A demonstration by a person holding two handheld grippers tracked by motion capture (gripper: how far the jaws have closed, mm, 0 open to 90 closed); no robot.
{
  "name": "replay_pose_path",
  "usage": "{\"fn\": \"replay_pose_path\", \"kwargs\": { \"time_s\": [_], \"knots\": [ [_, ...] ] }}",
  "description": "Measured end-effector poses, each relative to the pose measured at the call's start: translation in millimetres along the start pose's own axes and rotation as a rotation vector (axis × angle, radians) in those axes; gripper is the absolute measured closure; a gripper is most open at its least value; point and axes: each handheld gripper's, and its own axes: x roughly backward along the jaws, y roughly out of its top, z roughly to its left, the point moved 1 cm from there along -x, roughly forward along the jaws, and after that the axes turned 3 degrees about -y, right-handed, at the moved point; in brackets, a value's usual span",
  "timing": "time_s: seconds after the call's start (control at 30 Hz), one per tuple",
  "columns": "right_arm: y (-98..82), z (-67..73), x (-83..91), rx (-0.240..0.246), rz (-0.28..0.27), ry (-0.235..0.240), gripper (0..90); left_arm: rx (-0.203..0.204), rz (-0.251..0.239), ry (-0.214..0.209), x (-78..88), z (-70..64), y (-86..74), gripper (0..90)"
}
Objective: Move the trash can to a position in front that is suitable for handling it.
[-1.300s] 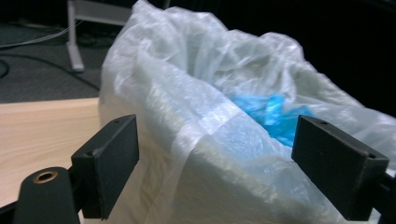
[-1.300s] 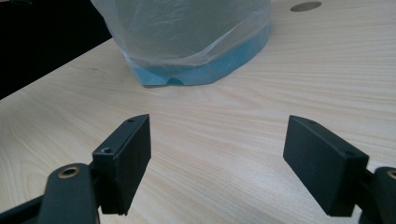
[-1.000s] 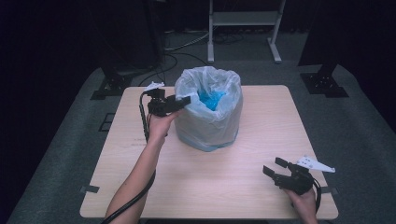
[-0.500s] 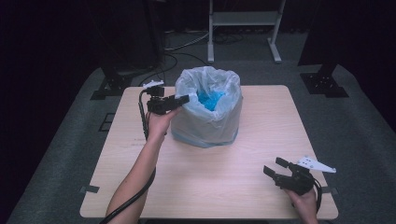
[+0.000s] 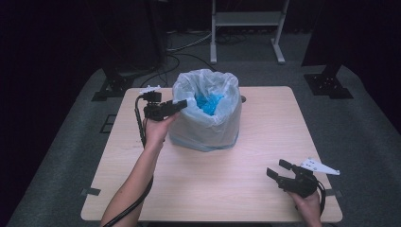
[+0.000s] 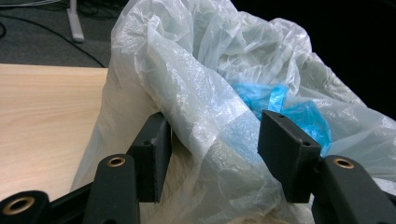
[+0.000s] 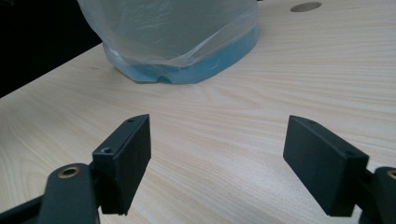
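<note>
Light falls on your table point(image 5: 246, 156) from overhead, evenly and without hard shadows; beyond it, from nine through twelve to three o'clock, the room sinks into near-black. Your high view is soft and slightly grainy. In the left gripper view the translucent bag point(image 6: 201, 102) catches pale glare on its folds, and the near jaws blur. The right gripper view renders wood grain sharply, dimming toward nine o'clock.

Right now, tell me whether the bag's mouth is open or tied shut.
Open. The plastic bag gapes upward, blue material visible inside; the left gripper has its jaws straddling the bag's rim.
</note>
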Motion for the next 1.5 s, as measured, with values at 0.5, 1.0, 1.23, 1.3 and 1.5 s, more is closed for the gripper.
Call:
{"fn": "replay_pose_path", "kwargs": {
  "time_s": [0.5,1.0,1.23,1.3,1.5],
  "knots": [
    [-0.2,1.1,-1.7,0.008,0.004,0.001,22.2,0.009,0.002,0.019,39.1,11.6,-10.6,44.8],
    [-0.4,3.0,-3.4,0.008,0.010,0.002,22.1,0.011,0.014,0.023,94.0,25.0,-26.1,44.6],
    [-0.4,5.2,-6.0,0.014,0.018,0.003,22.1,0.004,0.013,0.032,122.2,30.0,-36.2,44.4],
    [-0.4,5.5,-7.0,0.014,0.018,0.004,22.2,-0.002,0.018,0.033,128.6,29.4,-38.6,44.4],
    [-0.3,7.2,-8.2,0.014,0.023,0.005,22.2,0.011,0.021,0.018,141.6,29.7,-44.6,44.2]
  ]
}}
